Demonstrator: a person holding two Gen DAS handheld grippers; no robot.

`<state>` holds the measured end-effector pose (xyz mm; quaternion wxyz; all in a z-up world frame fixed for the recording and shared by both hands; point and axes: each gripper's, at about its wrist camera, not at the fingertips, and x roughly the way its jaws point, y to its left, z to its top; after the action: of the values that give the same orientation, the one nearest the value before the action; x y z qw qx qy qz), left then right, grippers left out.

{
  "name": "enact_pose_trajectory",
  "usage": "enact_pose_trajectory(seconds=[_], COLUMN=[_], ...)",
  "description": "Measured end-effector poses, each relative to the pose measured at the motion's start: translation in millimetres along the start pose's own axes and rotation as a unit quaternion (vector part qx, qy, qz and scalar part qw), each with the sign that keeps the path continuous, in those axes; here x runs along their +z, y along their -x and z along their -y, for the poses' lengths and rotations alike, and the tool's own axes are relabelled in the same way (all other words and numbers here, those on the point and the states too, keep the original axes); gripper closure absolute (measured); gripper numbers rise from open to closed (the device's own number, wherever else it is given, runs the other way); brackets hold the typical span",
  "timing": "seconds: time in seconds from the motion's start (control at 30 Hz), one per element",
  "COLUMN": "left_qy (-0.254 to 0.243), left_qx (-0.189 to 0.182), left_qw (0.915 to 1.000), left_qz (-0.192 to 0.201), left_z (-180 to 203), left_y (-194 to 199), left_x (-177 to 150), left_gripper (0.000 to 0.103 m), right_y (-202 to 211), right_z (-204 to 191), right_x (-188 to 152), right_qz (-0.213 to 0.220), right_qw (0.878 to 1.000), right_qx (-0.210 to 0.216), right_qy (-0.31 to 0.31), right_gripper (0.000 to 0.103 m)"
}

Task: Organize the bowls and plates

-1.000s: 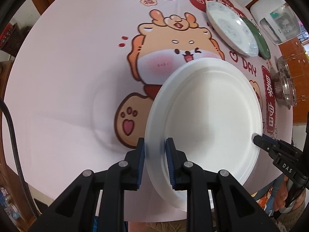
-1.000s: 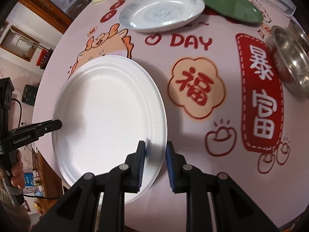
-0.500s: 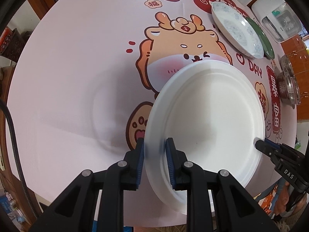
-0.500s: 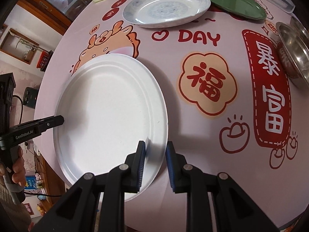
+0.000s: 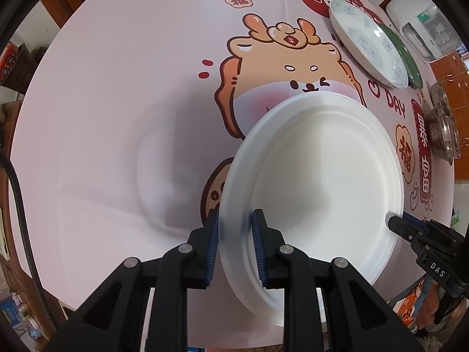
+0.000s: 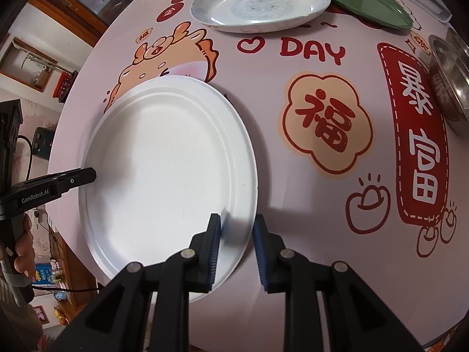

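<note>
While both grippers hold the white plate [image 5: 316,170] by opposite edges, nothing on the table [image 5: 117,102] looks stacked yet.

- Left gripper [image 5: 234,234]: pinching the plate's near-left rim, pads on either side of the edge.
- Right gripper [image 6: 236,234]: pinching the near-right rim in its own view; its tip also shows at the plate's right edge in the left view.
- White plate sits near the table's near edge, partly over the cartoon print. Lifted or resting flat: cannot tell.
- Far right: patterned plate [image 6: 259,6], green plate [image 6: 366,0] just behind it, apparently overlapped at the rim. Steel bowls [image 6: 448,79] at the right edge, well apart from the white plate.

Judgement: early stage; plates and bowls all remain to be gathered.

Unclear: the bowl count, since they are cut off by the frame; the white appliance [image 5: 422,26] at far right is too distorted to identify.
</note>
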<state>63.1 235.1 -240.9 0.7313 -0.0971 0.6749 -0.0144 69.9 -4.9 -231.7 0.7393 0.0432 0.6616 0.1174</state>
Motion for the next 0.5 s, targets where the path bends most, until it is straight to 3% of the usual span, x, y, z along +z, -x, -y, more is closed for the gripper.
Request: enact_pose_trajectory(seconds=[0.23,0.37,0.5], left_qy=[-0.004,-0.006,-0.016], left_qx=[0.003,0.004,0.017], left_qw=[1.0000,0.9999,0.9996], left_qz=[0.001,0.008,0.015], left_z=[1.6,3.3,7.8], left_y=[-2.6,-1.1,1.8], left_x=[0.3,-0.2,-0.2], left_gripper=[0.081,0.062,0.054], right_y=[-1.1,-0.2,0.1], right_z=[-4.8,-6.0,-6.5], right_x=[0.1,0.2,-0.4], right_qz=[0.001,0.005,0.007], right_qw=[1.000,1.000,1.000], right_qx=[-0.007,-0.005,-0.003], right_qy=[0.011,0.013,0.013], right_gripper=[0.074,0.073,0.072])
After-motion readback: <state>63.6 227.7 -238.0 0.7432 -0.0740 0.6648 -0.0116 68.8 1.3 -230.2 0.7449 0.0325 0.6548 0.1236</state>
